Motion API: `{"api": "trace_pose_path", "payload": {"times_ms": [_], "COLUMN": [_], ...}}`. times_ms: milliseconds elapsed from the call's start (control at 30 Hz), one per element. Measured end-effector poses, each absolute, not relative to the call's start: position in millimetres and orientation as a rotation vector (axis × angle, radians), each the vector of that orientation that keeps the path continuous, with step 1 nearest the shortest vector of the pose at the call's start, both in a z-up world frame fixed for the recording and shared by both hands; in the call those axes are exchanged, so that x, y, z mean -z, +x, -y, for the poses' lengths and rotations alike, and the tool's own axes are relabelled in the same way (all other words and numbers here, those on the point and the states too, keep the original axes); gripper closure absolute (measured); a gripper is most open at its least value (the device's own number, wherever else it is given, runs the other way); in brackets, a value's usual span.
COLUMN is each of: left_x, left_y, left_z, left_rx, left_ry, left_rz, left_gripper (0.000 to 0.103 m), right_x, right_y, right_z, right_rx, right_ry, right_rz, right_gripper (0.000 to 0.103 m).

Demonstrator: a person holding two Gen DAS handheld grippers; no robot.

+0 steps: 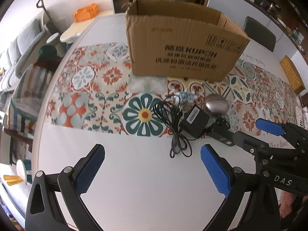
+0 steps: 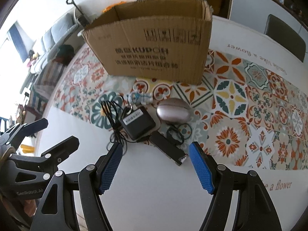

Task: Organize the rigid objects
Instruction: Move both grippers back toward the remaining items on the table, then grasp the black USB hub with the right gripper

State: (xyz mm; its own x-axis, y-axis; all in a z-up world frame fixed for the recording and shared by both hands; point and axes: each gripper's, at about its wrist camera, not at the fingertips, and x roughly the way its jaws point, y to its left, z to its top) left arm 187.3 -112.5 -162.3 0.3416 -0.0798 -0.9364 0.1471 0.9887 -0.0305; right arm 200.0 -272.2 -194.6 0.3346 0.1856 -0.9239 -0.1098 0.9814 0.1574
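Two grippers open, empty. Slim black rectangular device [image 2: 167, 147] lies diagonal on tabletop [image 2: 154, 182], between right gripper [image 2: 156, 168] fingers; left gripper [image 1: 152, 171] farther off, hovering beside.

Grey sofa [image 1: 17, 44] far left, orange crate [image 1: 85, 12] on cream side table, 2 dark chairs [image 1: 259, 32] behind

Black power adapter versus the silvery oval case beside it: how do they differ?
The power adapter is black, boxy, with a white label and a cord; the oval case is silvery-pink, rounded, glossy, with no label or cord showing. The case lies nearer the cardboard box. Both rest on the table, ungripped.
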Motion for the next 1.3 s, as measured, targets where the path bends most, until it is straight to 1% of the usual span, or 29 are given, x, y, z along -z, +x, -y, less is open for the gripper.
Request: {"api": "trace_pose_path", "payload": {"times_ms": [567,833,1067,1300], "left_x": [213.3,225.3,228.8,229.8], "left_y": [189.9,193.0,194.0,194.3], "left_z": [119.7,119.9,116.5,115.1], "left_rx": [0.053,0.028,0.019,0.02], "left_ry": [-0.002,-0.024,-0.038,-0.032], "left_rz": [-1.317,-1.332,-1.337,-1.334], "left_gripper": [0.002,0.002,0.002,0.002], "right_x": [259.2,275.5,281.2,280.2], "right_y": [226.0,235.0,239.8,240.6], "right_z": [272.2,266.1,255.0,249.2], "right_rx": [-0.273,-0.281,-0.283,-0.276], "right_ry": [-0.016,-0.074,-0.102,-0.116], "right_rz": [-1.369,-1.377,-1.365,-1.329], "right_gripper": [0.032,0.034,0.038,0.049]}}
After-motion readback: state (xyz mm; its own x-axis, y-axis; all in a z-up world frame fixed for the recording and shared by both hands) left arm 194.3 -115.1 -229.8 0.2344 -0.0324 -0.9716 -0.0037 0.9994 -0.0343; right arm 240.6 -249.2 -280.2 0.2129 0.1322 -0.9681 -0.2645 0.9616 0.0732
